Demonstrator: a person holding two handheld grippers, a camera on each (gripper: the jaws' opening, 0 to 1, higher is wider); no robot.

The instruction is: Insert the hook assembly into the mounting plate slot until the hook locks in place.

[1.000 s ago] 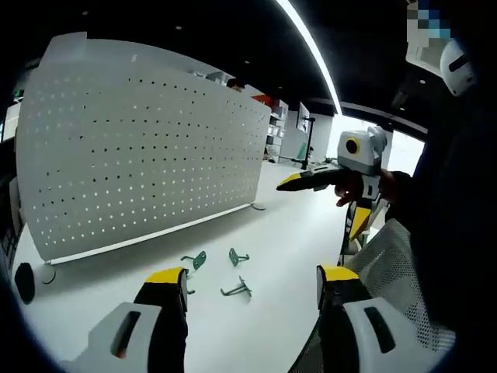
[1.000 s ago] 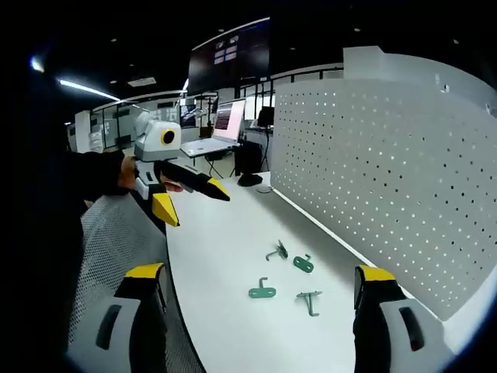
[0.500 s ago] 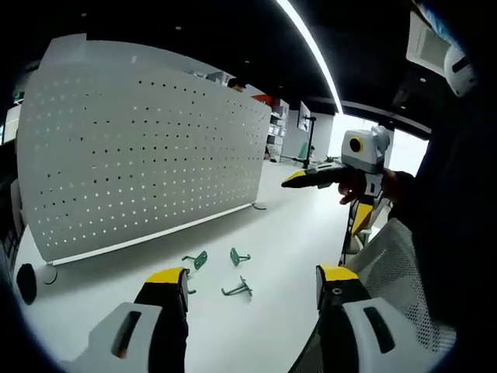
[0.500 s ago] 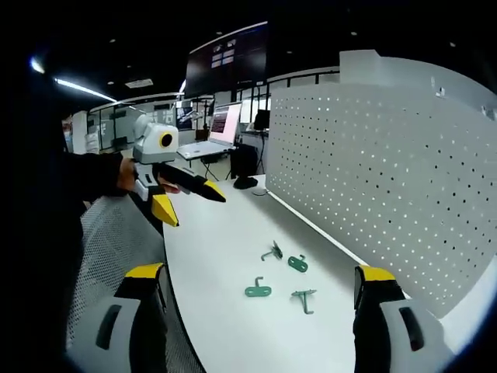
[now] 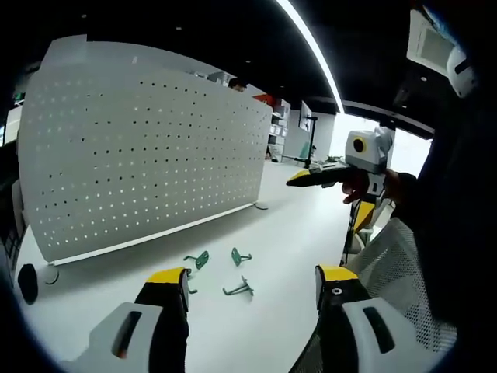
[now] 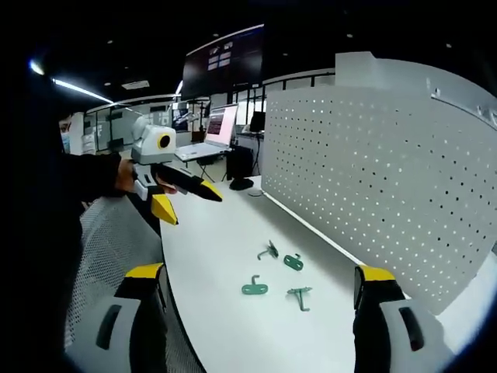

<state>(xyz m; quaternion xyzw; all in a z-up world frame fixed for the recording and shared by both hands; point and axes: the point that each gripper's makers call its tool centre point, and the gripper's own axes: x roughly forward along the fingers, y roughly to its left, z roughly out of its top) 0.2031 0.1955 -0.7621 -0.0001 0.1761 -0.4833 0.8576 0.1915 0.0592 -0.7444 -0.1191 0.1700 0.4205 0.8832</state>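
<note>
Both the left gripper (image 5: 250, 284) and right gripper (image 6: 260, 284) hang wide open and empty, so grabbing carelessly among the green hooks (image 5: 238, 290) near the pegboard (image 5: 140, 148) could scatter them across the table (image 5: 287, 233).

White table (image 5: 287, 225), green hooks (image 5: 237, 289), pegboard (image 5: 140, 148).

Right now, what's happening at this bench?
A person holds a two-jaw claw in each hand above a white table, both open and empty. Four green hooks lie loose on the table in front of the upright white pegboard; none is mounted yet. The left claw hovers at the table edge, the right claw likewise. No hook has been picked up.
</note>
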